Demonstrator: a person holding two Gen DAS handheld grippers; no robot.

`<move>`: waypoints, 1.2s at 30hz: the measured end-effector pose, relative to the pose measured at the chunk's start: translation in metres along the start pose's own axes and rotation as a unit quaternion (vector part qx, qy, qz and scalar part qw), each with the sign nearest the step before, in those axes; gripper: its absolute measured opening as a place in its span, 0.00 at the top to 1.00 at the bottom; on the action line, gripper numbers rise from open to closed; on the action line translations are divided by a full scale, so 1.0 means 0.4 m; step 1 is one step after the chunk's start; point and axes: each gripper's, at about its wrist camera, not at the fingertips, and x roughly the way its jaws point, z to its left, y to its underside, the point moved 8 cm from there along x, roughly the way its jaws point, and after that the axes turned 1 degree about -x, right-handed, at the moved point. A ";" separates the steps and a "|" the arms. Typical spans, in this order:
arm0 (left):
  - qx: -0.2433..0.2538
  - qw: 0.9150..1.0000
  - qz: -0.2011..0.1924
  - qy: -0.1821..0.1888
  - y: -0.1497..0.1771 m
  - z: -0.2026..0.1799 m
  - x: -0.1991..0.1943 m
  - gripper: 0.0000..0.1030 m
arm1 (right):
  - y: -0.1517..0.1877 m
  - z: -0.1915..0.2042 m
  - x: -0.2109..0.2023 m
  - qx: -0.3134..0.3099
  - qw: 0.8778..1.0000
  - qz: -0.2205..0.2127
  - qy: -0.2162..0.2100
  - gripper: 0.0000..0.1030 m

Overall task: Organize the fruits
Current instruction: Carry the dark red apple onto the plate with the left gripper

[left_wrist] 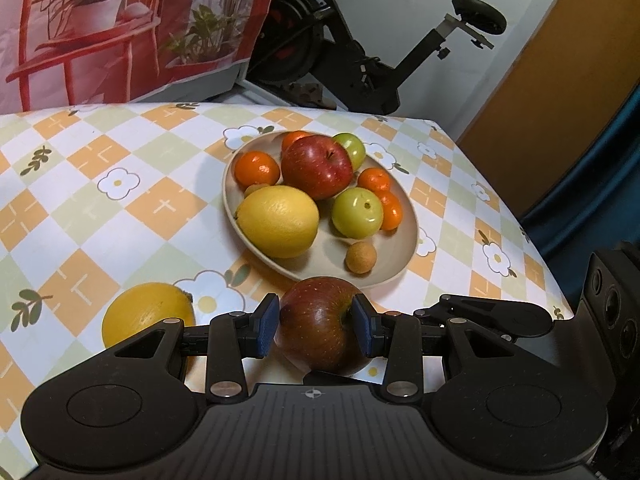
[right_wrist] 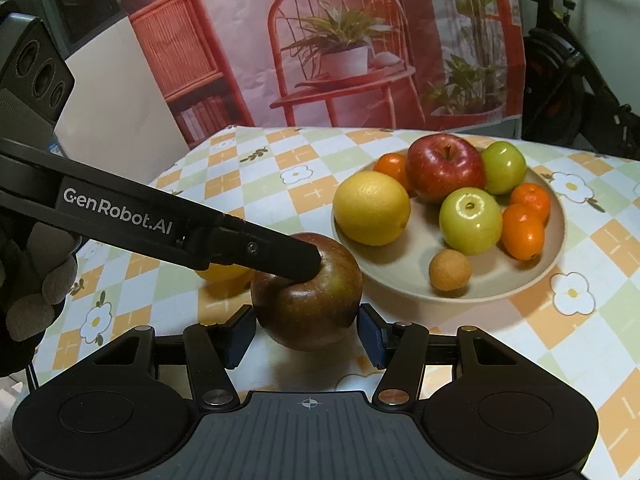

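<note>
A dark red apple point(left_wrist: 318, 326) point(right_wrist: 306, 304) sits just in front of the beige plate point(left_wrist: 396, 256) point(right_wrist: 404, 280). My left gripper point(left_wrist: 315, 328) is shut on it, blue pads pressing its two sides. In the right wrist view one left finger point(right_wrist: 288, 260) lies across the apple's top. My right gripper point(right_wrist: 306, 336) also has the apple between its pads, and both pads appear to touch it. The plate holds a red apple point(left_wrist: 316, 166), a large yellow citrus point(left_wrist: 280, 220), two green apples, several tangerines and a small tan fruit point(left_wrist: 361, 257). Another yellow citrus point(left_wrist: 144, 314) lies on the cloth to the left.
The checked tablecloth point(left_wrist: 100, 200) ends at a far edge and a right edge near the plate. Behind it stand a printed backdrop point(right_wrist: 340, 60) and an exercise bike point(left_wrist: 360, 52). A gloved hand point(right_wrist: 28, 292) holds the left gripper. The right gripper's body point(left_wrist: 608, 312) is close on the right.
</note>
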 end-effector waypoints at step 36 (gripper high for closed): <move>0.034 0.999 -0.011 -0.015 -0.124 -0.070 0.065 0.65 | -0.078 -0.128 -0.018 0.023 0.998 -0.047 0.033 0.50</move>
